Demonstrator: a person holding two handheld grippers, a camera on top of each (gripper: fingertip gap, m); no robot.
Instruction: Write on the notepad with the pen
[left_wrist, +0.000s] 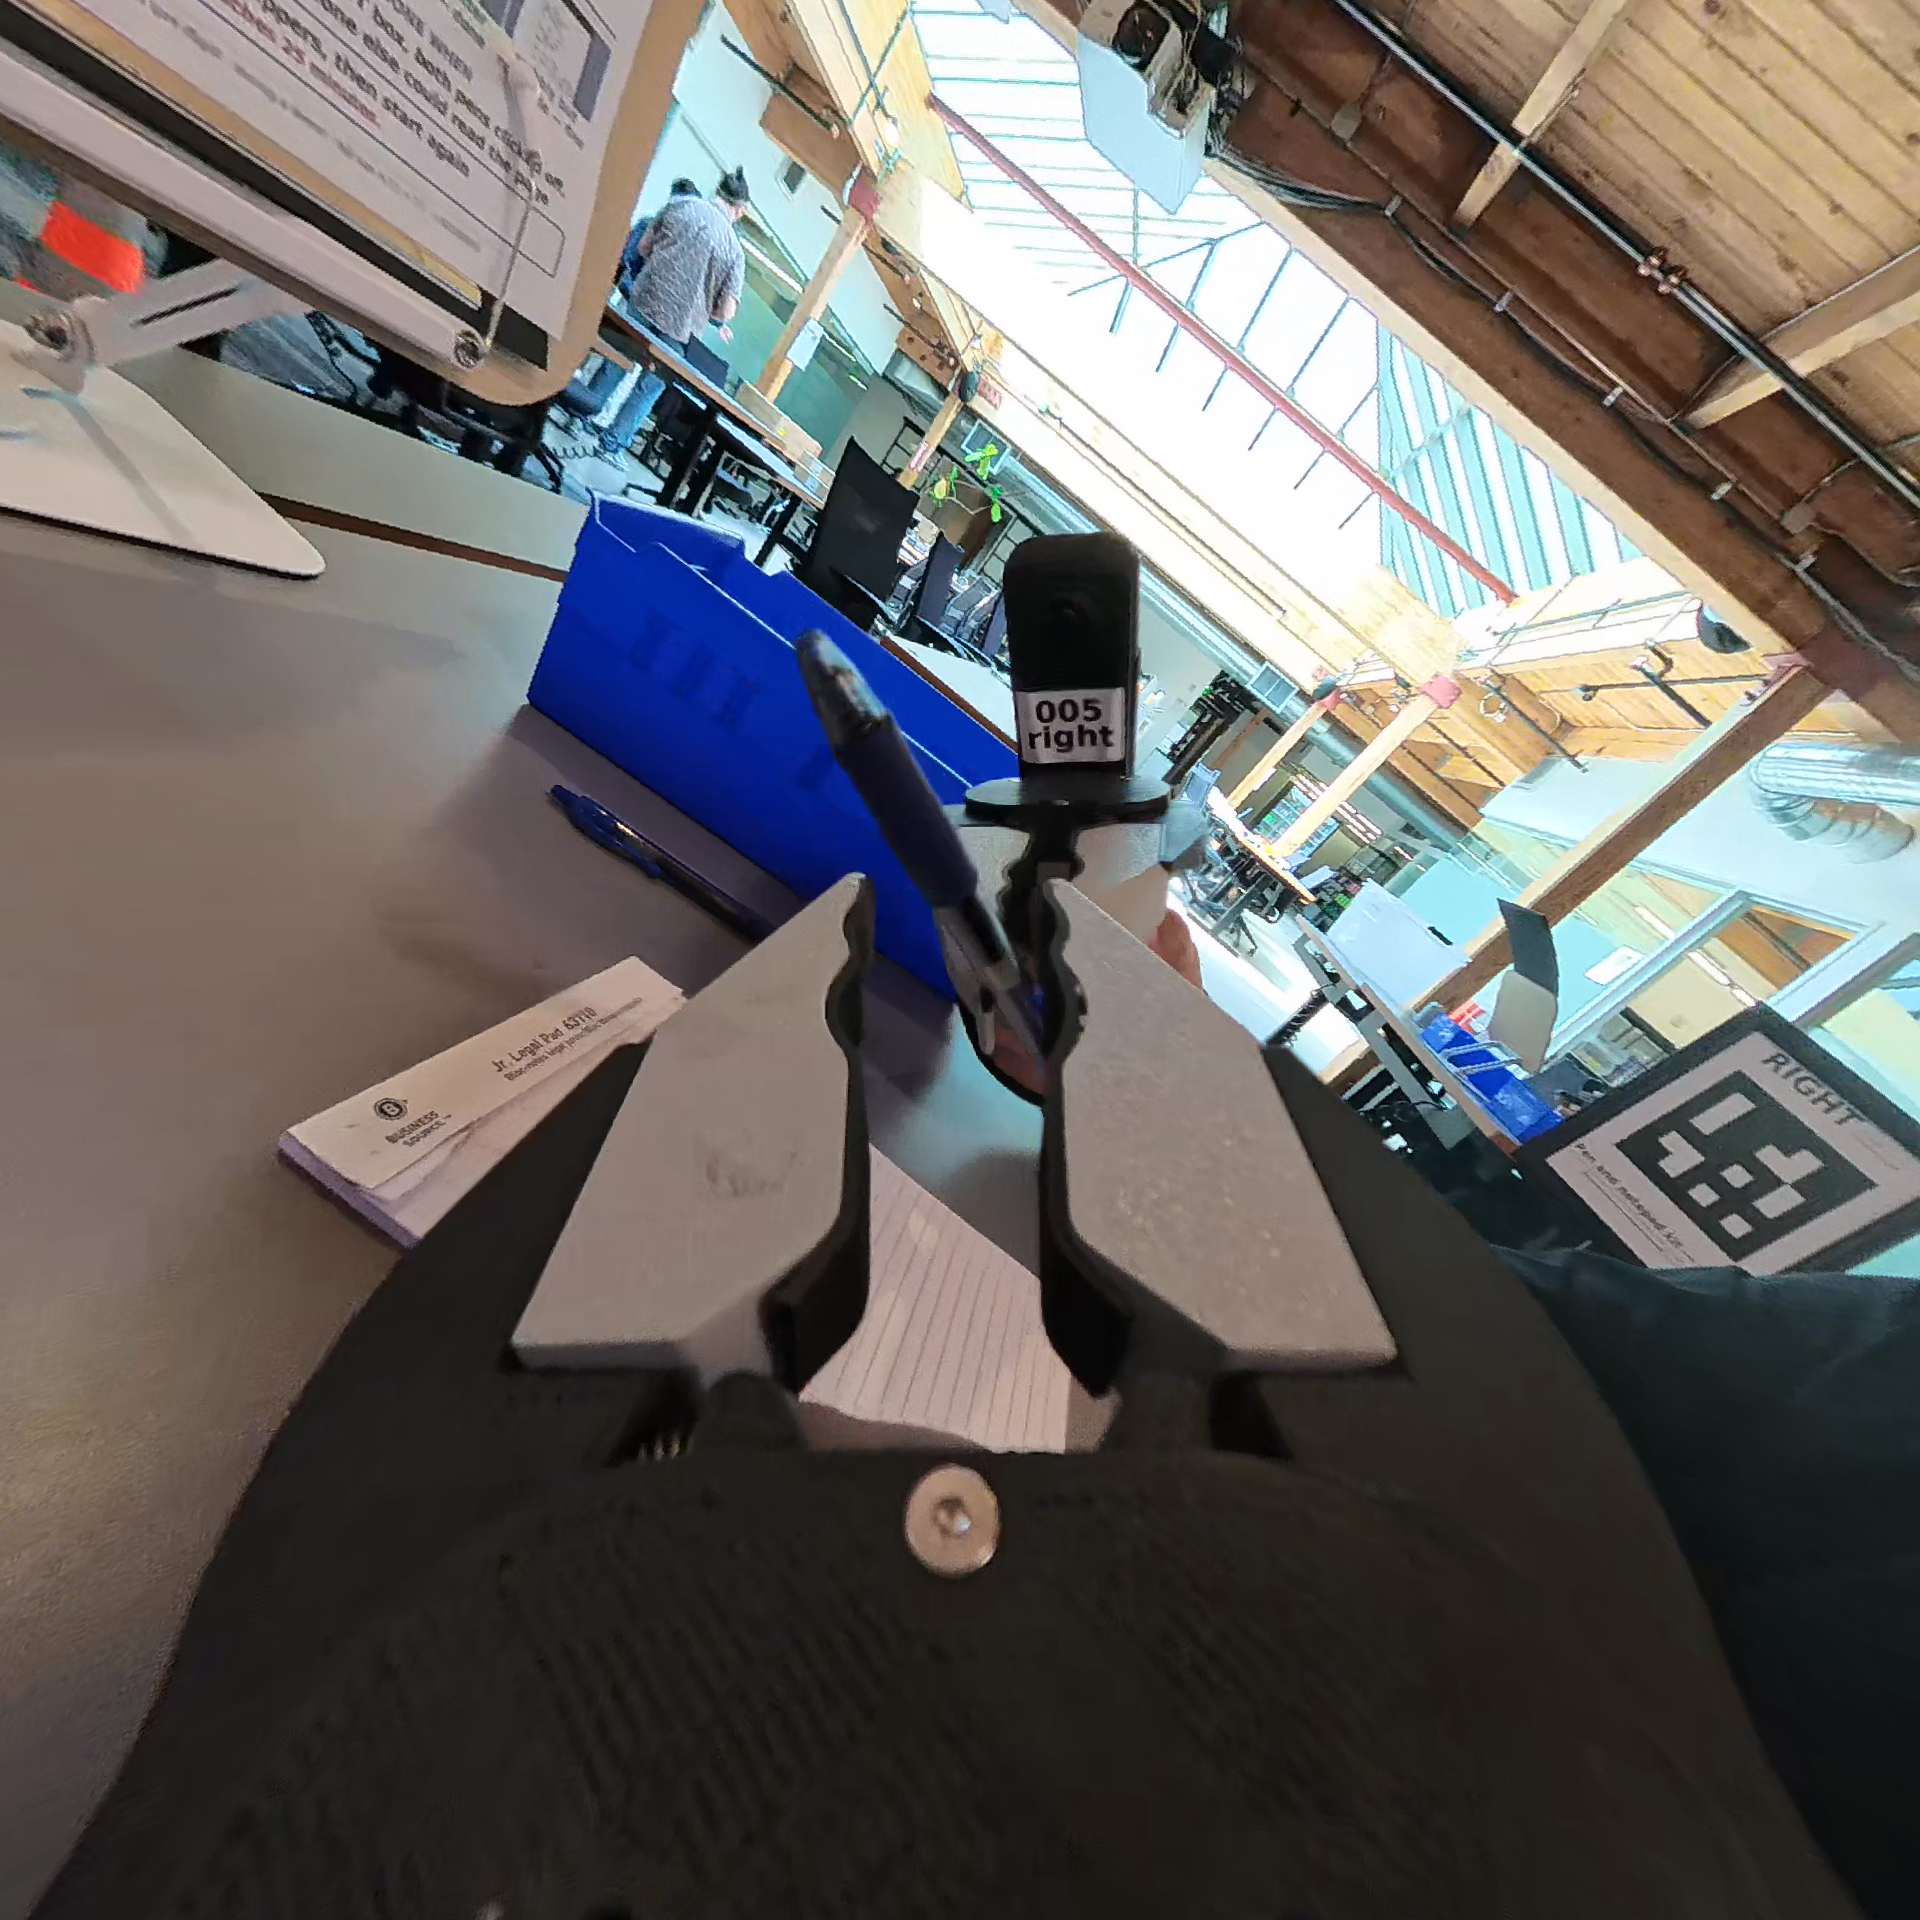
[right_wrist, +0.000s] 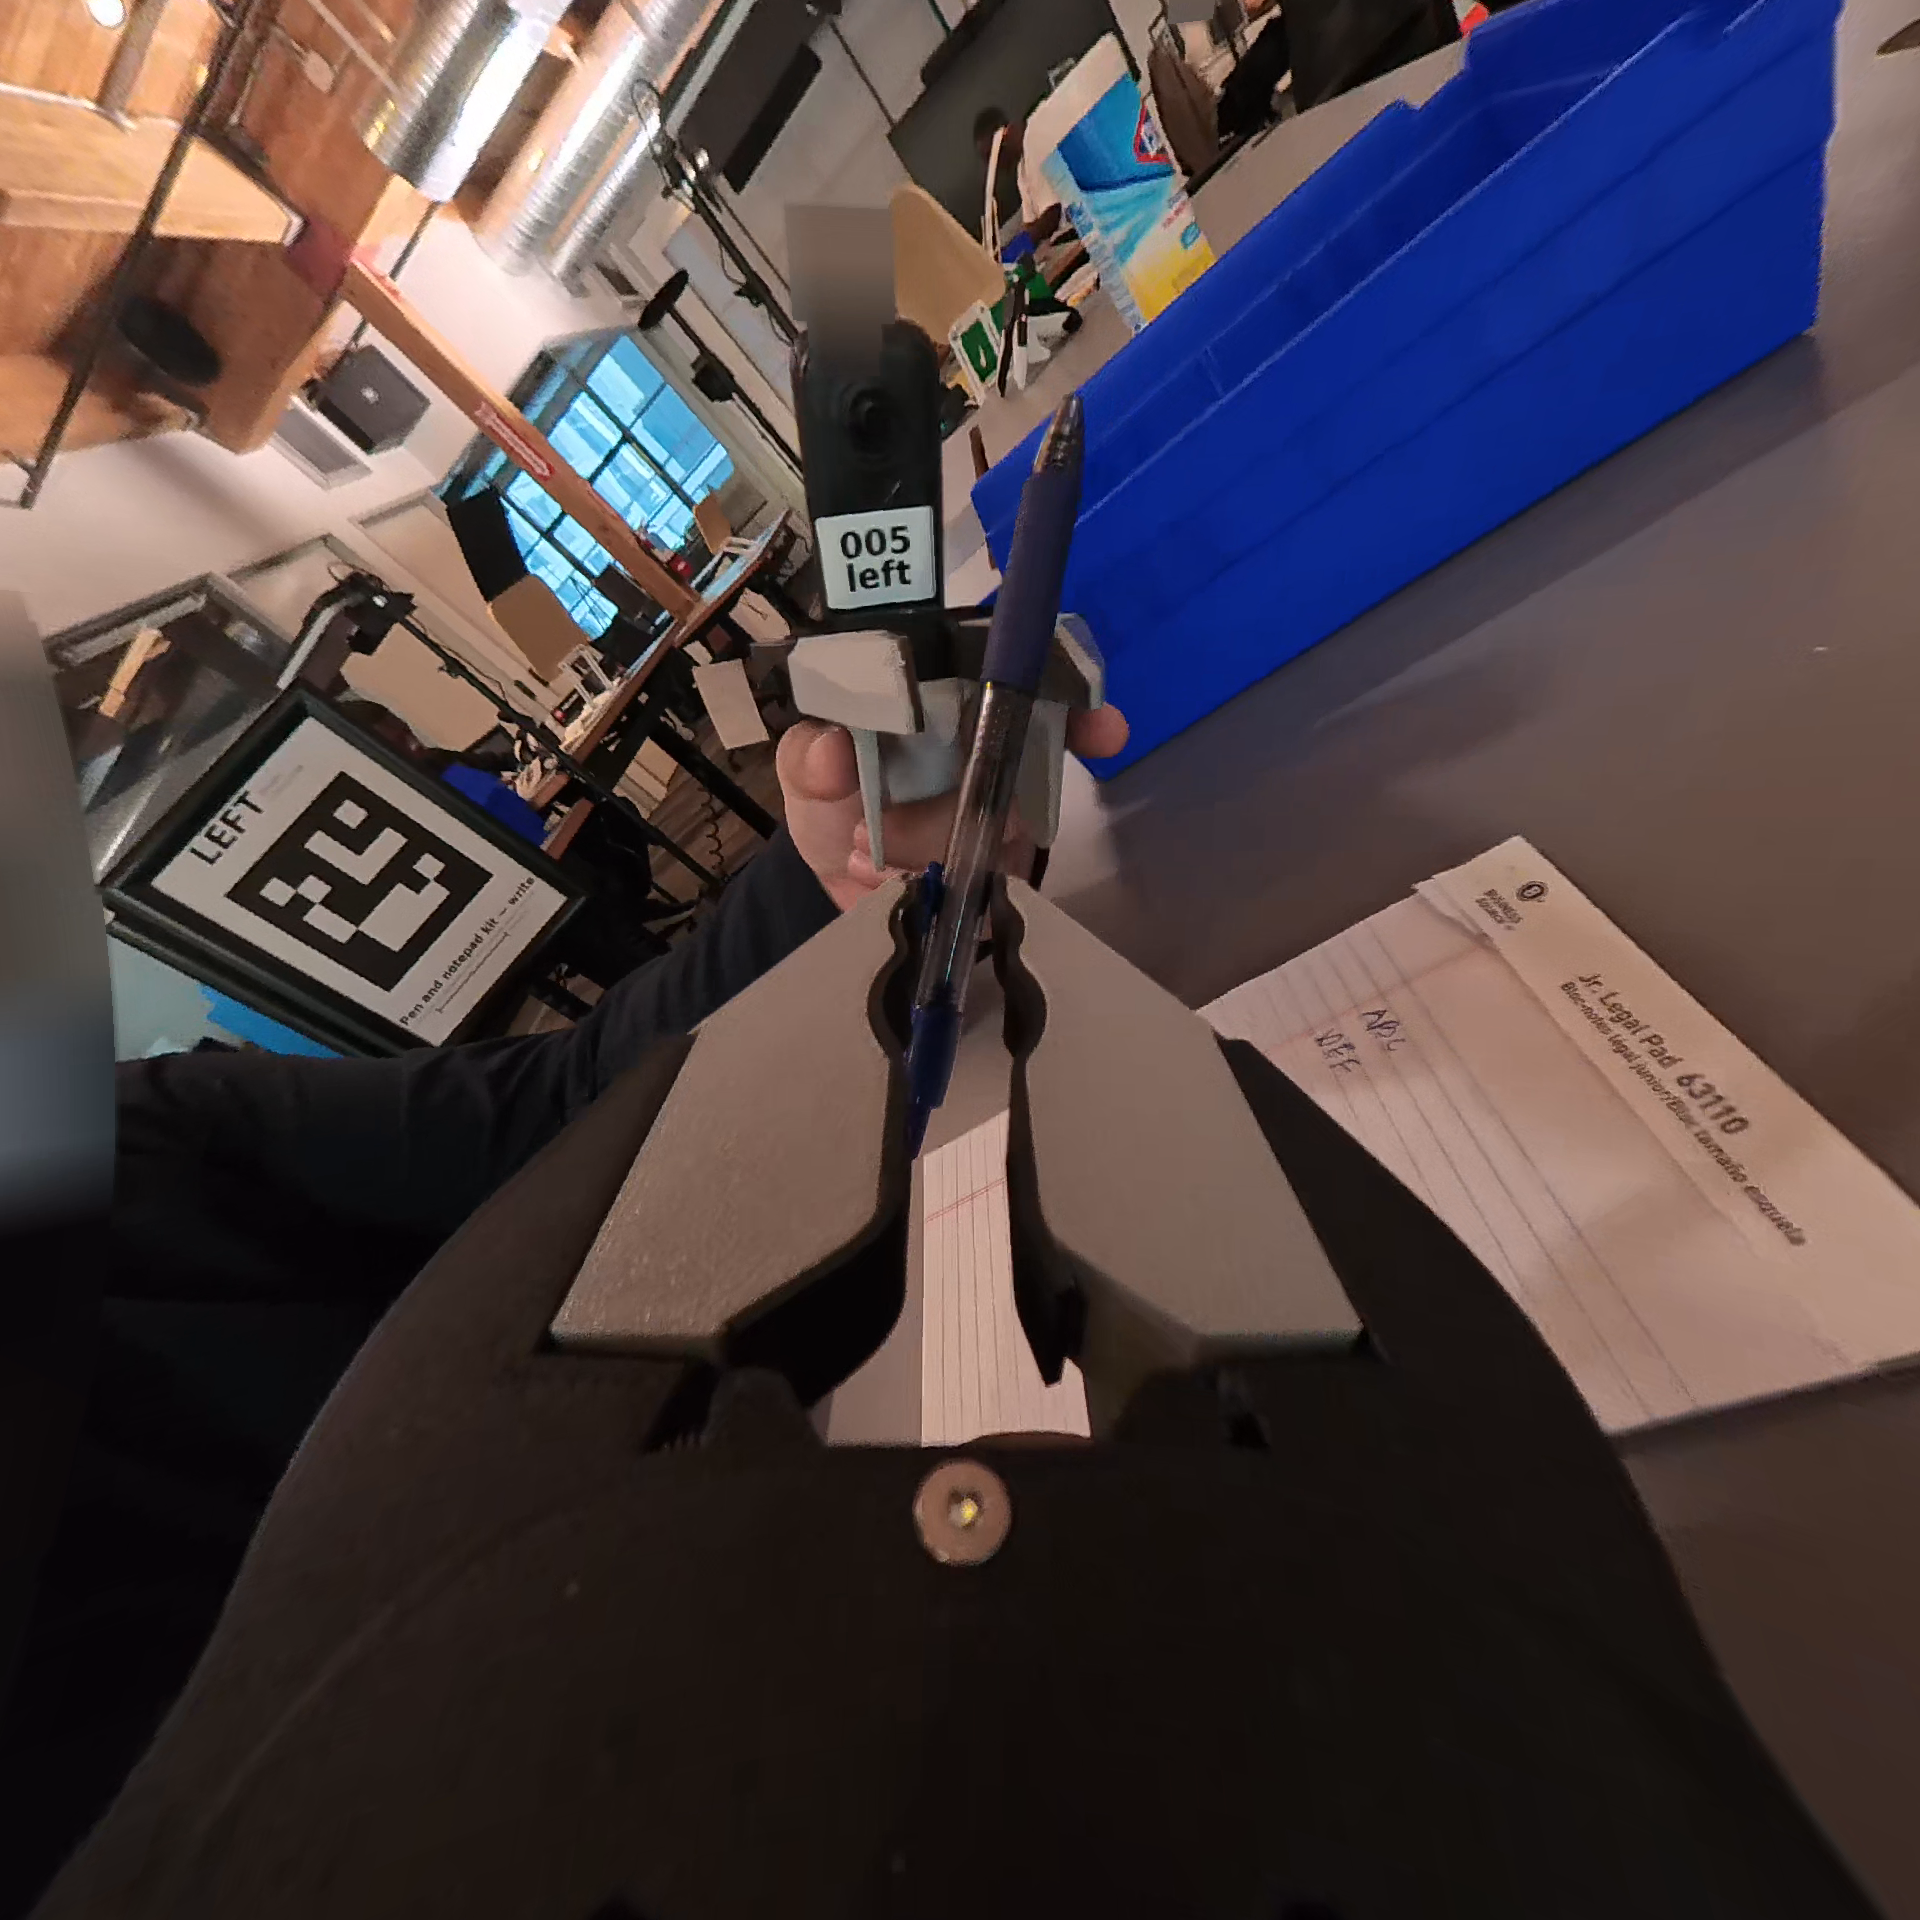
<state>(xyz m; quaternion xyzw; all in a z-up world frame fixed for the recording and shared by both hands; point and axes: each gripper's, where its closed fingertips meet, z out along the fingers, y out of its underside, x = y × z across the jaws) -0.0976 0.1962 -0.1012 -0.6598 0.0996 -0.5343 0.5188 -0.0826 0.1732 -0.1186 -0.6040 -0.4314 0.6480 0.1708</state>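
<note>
A blue pen (right_wrist: 1013, 623) stands tilted in the air, tip up, above the white lined notepad (right_wrist: 1455, 1164). My right gripper (right_wrist: 954, 894) is shut on the pen's clear barrel near the clip. My left gripper (left_wrist: 956, 914) is open and faces the right one. The pen (left_wrist: 904, 790) passes between the left gripper's spread fingertips without a grip. In the right wrist view the left gripper (right_wrist: 966, 675) shows head-on, held by a hand. The notepad (left_wrist: 468, 1122) lies on the grey table (left_wrist: 208, 831) under both grippers, cover folded back, with a little handwriting near its top.
A blue plastic bin (right_wrist: 1455, 364) stands just behind the pad and also shows in the left wrist view (left_wrist: 707, 665). A second blue pen (left_wrist: 644, 852) lies on the table beside it. A stand with a printed sheet (left_wrist: 312, 156) is far left. A framed marker sign (right_wrist: 343, 873) stands off the table's edge. My left and right fingertips are right by each other.
</note>
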